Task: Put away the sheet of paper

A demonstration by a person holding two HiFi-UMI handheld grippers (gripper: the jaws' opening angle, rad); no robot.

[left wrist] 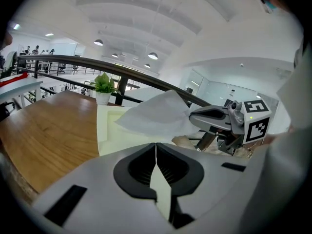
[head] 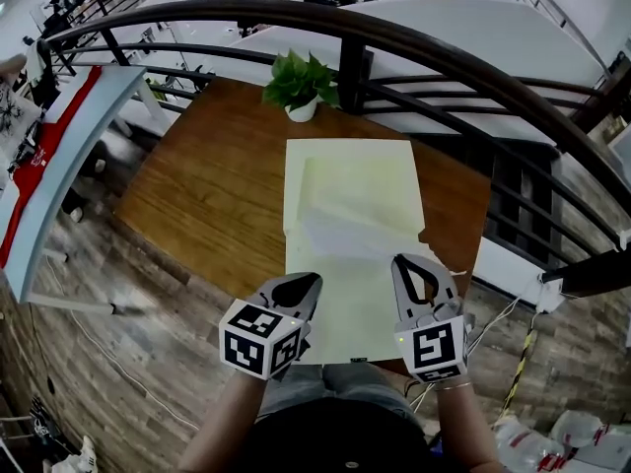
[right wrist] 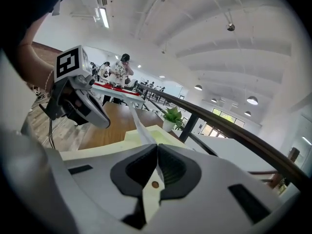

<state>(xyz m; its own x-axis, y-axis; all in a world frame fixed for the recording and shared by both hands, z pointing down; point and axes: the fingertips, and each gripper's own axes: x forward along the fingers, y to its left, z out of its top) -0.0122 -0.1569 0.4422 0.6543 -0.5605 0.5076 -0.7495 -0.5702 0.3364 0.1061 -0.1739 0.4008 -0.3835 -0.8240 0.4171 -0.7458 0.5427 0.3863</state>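
left claw (head: 310, 282) pinches near edge of pale yellow folder (head: 347, 180) | right claw (head: 407, 263) clamped on sheet of paper (head: 357, 235), raised just above folder | folder flat on wooden worktop (head: 212, 190), potted plant (head: 301, 87) at far edge

The wooden table (head: 212, 180) lies bare and open left of the yellow mat (head: 355, 166), a potted plant (head: 301, 87) stands at its far edge, the dark railing (head: 424, 52) hems the far and right sides, and the raised sheet of paper (head: 360, 235) crosses the near middle.
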